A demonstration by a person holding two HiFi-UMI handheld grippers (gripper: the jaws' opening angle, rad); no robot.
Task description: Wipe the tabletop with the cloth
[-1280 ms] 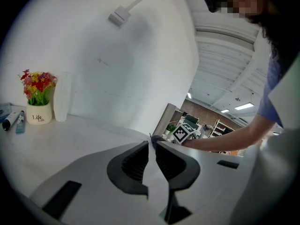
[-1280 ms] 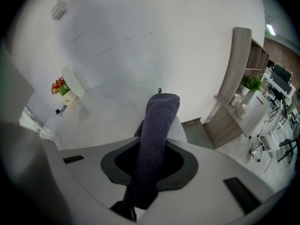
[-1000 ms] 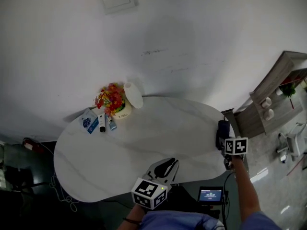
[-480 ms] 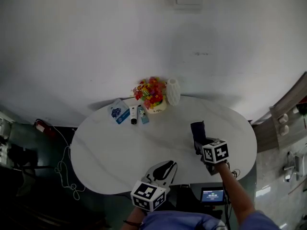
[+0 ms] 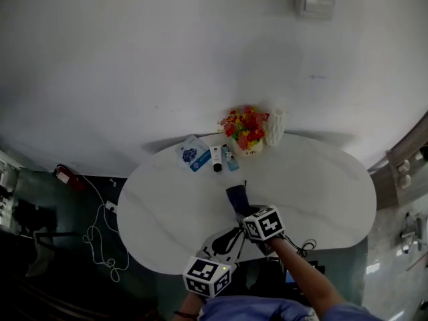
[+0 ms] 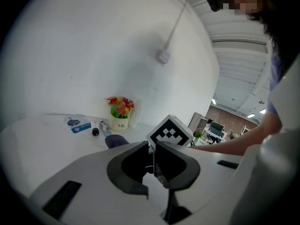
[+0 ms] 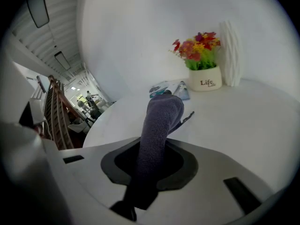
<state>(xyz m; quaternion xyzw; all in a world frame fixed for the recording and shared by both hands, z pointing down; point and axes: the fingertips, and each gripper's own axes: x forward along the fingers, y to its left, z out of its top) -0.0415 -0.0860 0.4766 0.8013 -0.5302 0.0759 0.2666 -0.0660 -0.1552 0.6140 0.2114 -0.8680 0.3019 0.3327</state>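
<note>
White oval table point(image 5: 321, 179). At back edge, ribbed white vase point(image 5: 275, 127); just beside it, cream pot point(image 5: 249, 147) holding red-yellow flowers point(image 5: 244, 122). Dark cloth point(image 5: 237, 198) over table middle, pinched by right gripper point(image 5: 246, 210). Left gripper point(image 5: 229, 237) at near edge, jaws pressed together, nothing between. Pot's "Life" lettering legible only in right gripper view.

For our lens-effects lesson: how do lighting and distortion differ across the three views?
Head view: dim overall, floor almost black. Left gripper view: round fisheye frame, black corners. Right gripper view: same fisheye frame, cloth looms large near the lens.
</note>
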